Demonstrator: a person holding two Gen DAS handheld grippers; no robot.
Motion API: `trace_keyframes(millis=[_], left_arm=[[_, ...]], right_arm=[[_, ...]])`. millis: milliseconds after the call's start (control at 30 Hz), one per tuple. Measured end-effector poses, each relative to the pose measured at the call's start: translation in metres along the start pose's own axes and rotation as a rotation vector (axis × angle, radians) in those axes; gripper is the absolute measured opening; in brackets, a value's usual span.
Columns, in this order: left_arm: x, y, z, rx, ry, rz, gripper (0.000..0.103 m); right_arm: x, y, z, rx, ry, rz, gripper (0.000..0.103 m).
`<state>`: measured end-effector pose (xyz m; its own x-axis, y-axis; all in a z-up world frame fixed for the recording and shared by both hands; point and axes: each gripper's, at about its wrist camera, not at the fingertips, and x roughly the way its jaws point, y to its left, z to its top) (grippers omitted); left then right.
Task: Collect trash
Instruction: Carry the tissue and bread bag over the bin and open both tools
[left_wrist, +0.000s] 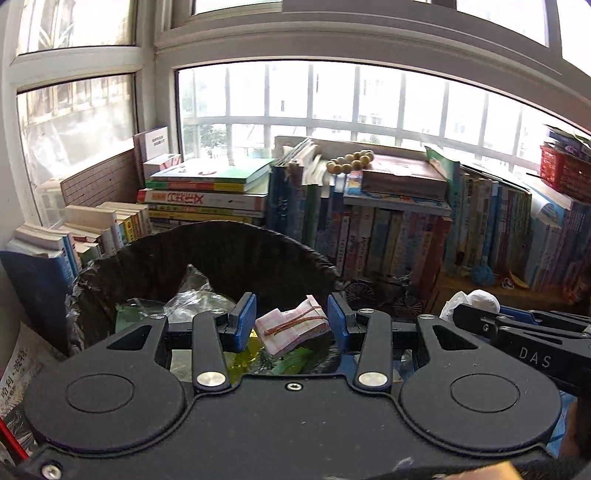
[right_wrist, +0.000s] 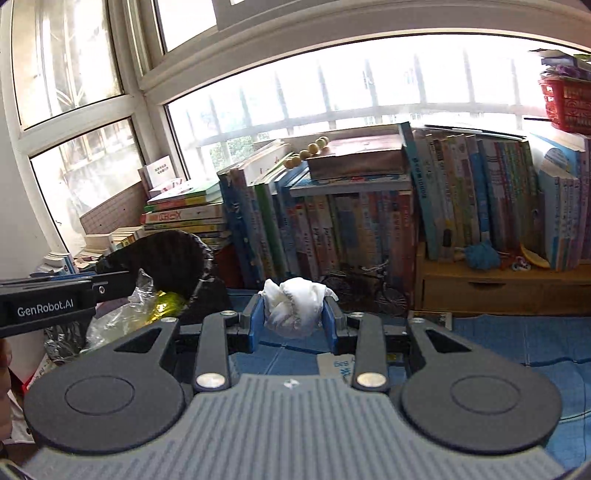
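Item 1. Left tongs (left_wrist: 291, 323): clenched on a folded wad of pinkish paper (left_wrist: 293, 328) banded with a brown rubber band. The blue pads pressed its two ends, so the bundle hung crosswise between them. It was held directly above the open mouth of the black-lined trash bin (left_wrist: 155, 258), presumably so that a release would let it fall inside rather than onto the rim.

Item 2. Right tongs (right_wrist: 293, 314): grasping a crumpled white tissue (right_wrist: 295, 306), soft and lumpy, bulging above and forward of the pads. It was held over the blue worktop (right_wrist: 517, 339), to the right of the bin and not yet over its opening. By my reading this load waited its turn while the left one went in.

Item 3. Trash bin: the black bag was folded over the rim, which stood raised at the back. The contents visible were clear crinkled plastic film (left_wrist: 188, 295) and green and yellow wrappers (right_wrist: 168, 299). It stood at the left edge of the worktop, against the stacked books.

Item 4. Surroundings, not part of the task: rows of upright books (right_wrist: 369, 229) along the back edge under the window, a string of wooden beads (left_wrist: 349, 160) on a flat book, a small wire bicycle model (right_wrist: 373, 284), a red basket (right_wrist: 565, 103) at the far right, and a wooden drawer unit (right_wrist: 498, 291).

Condition: both pieces looked light and compressible. The paper wad seemed firmly pinched, the tissue loosely so.
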<state>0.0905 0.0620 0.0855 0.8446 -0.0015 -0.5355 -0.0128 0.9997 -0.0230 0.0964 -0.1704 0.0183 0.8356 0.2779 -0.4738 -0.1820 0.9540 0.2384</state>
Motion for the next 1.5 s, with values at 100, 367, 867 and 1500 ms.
trace_keyframes(millis=[100, 367, 867, 1500], left_arm=[[0.001, 0.025, -0.002, -0.027, 0.004, 0.039, 0.040], [0.007, 0.059, -0.010, -0.032, 0.005, 0.094, 0.040], [0.028, 0.073, -0.013, -0.034, 0.042, 0.090, 0.041], [0.013, 0.058, -0.017, -0.061, 0.034, 0.065, 0.077]], right_arm=[[0.008, 0.022, 0.003, -0.017, 0.005, 0.042, 0.038], [0.034, 0.078, 0.013, -0.065, 0.005, 0.144, 0.039], [0.063, 0.112, 0.013, -0.093, 0.018, 0.176, 0.048], [0.047, 0.097, 0.011, -0.067, 0.002, 0.144, 0.068]])
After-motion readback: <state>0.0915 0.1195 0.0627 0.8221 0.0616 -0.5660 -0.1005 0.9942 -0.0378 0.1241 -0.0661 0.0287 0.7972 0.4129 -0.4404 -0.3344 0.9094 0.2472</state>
